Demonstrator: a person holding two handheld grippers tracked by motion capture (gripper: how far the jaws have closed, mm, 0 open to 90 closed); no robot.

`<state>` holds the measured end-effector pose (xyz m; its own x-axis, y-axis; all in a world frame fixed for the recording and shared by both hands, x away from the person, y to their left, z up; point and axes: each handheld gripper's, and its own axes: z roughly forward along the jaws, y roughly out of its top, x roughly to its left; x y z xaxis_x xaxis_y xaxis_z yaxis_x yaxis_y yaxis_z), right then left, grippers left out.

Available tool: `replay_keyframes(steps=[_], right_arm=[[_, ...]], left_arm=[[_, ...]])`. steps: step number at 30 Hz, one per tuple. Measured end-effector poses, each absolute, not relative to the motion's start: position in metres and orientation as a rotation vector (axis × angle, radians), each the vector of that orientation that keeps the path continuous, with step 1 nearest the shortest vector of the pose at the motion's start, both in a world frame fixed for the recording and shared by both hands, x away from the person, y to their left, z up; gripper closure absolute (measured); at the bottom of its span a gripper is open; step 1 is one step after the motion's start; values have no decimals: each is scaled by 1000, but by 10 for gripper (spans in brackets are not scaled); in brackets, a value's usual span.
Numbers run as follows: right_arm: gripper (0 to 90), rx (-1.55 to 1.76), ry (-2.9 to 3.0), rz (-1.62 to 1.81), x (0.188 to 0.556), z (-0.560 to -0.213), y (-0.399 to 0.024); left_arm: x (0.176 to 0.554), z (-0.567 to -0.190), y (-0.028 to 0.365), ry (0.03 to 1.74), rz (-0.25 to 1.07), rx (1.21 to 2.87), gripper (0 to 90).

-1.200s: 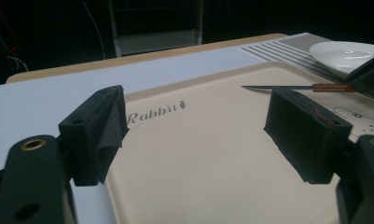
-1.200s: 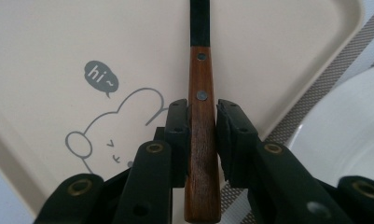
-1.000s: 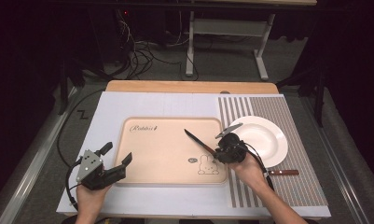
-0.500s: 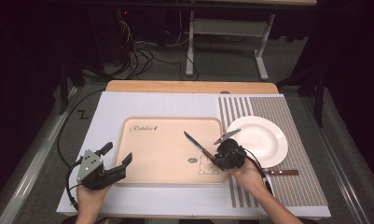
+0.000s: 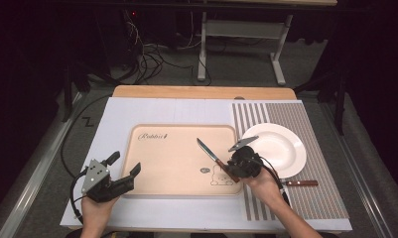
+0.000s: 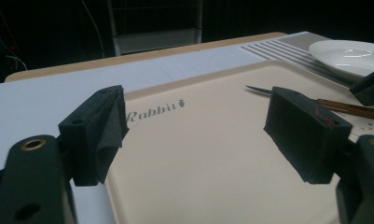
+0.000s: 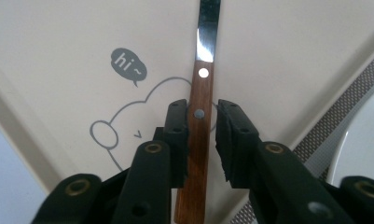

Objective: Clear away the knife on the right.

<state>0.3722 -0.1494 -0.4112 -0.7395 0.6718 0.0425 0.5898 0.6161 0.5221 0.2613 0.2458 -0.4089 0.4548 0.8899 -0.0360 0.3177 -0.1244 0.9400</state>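
Knife (image 5: 214, 157) lies diagonally on the beige tray (image 5: 162, 163), blade toward the tray's middle, wooden handle over the rabbit drawing near the tray's right edge. Right gripper (image 5: 238, 166) sits over the handle end; its jaws have just been closing w/ the handle between them. In the right gripper view the left pad touches the handle (image 7: 196, 154), but a thin gap shows btw the handle and the right pad, so no firm grip yet.

Around it: white plate (image 5: 278, 148) just right of the tray on the striped mat (image 5: 310, 193), and a 2nd knife (image 5: 298, 183) w/ wood handle lies on that mat below the plate, close to the right wrist. Nothing sits btw the knife and the tray's open centre.

Left gripper (image 5: 119, 168) rests at the tray's lower-left corner, jaws wide apart, holding nothing.

High view gives the whole desk (image 5: 137, 106) layout; the right gripper view alone shows the pad gap, the handle's rivets and the "hi~" bubble. Left gripper view shows the "Rabbit" lettering, the blade tip (image 6: 259, 90) and the plate (image 6: 348, 53) from low down
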Motion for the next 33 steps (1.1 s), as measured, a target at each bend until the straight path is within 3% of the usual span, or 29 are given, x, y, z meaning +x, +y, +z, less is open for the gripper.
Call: replay_keyframes(steps=[2, 6, 18, 33], right_arm=[[847, 1020, 2691, 799, 374, -410, -146], [900, 994, 2701, 821, 377, -411, -136], [900, 967, 2746, 766, 385, -428, -112], [900, 997, 2716, 762, 391, -429, -113]], left_arm=[[261, -409, 245, 1055, 695, 1675, 217], [261, -409, 247, 1064, 700, 1673, 217], [261, -409, 247, 1072, 688, 1670, 207], [262, -410, 247, 1083, 696, 1672, 203]])
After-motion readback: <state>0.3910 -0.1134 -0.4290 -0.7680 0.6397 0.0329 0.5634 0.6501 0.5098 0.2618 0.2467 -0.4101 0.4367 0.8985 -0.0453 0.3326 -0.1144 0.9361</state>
